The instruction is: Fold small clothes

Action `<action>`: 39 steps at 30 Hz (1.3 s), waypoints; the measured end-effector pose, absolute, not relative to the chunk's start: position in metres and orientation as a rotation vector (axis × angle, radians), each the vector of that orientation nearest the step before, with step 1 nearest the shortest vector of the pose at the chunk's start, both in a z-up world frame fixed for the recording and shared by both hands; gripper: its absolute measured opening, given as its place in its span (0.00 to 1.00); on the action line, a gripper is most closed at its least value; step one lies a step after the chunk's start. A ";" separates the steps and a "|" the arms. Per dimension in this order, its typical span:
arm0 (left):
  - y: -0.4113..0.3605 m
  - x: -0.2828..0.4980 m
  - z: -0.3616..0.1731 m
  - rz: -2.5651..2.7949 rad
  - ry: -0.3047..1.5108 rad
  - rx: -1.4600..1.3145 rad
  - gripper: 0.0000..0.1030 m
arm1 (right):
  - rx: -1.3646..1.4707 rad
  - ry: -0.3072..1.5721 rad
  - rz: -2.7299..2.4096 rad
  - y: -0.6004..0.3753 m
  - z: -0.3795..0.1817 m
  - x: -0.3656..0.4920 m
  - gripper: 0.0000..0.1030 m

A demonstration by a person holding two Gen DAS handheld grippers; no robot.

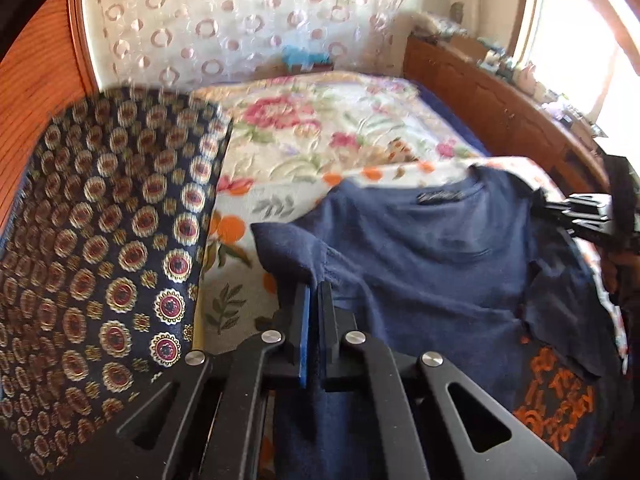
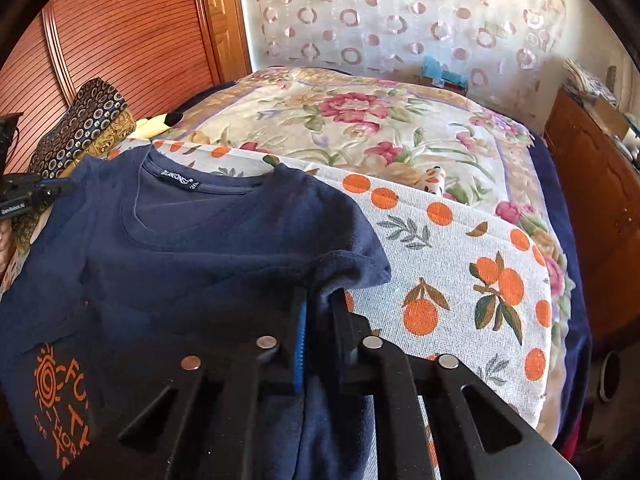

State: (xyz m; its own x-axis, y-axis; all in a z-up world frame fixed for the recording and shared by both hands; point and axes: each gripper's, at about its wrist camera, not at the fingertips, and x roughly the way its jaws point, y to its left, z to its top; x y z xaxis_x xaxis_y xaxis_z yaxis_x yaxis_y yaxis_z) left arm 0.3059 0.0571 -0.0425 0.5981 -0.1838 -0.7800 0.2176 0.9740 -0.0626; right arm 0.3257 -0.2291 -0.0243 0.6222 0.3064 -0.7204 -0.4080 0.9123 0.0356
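A small navy T-shirt (image 1: 420, 264) with orange print lies on a white cloth printed with oranges (image 1: 240, 208) on the bed. My left gripper (image 1: 316, 292) is shut on the shirt's left side, just below the left sleeve (image 1: 284, 248), with navy fabric pinched between its pads. The same navy T-shirt (image 2: 200, 248) fills the left of the right wrist view, collar label facing up. My right gripper (image 2: 320, 300) is shut on the fabric below the right sleeve (image 2: 360, 264). Each gripper shows at the far edge of the other's view.
A floral bedspread (image 2: 360, 120) covers the bed behind the orange-print cloth (image 2: 440, 272). A dark patterned cushion (image 1: 100, 240) stands close on the left. A wooden cabinet (image 1: 500, 108) with clutter runs along the right, under a window. A wooden wardrobe (image 2: 120, 40) and patterned curtain (image 2: 400, 20) stand behind.
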 end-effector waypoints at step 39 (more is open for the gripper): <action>0.086 0.003 -0.052 -0.306 0.741 -0.112 0.03 | -0.086 0.609 0.471 -0.268 -0.008 0.003 0.07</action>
State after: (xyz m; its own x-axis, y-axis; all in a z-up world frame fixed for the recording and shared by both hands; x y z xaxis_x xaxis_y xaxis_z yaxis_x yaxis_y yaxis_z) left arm 0.0033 0.0860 -0.0518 0.6958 -0.3130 -0.6464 0.2346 0.9497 -0.2074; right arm 0.0032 -0.2682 -0.0080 0.7184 0.4003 -0.5689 -0.4498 0.8912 0.0590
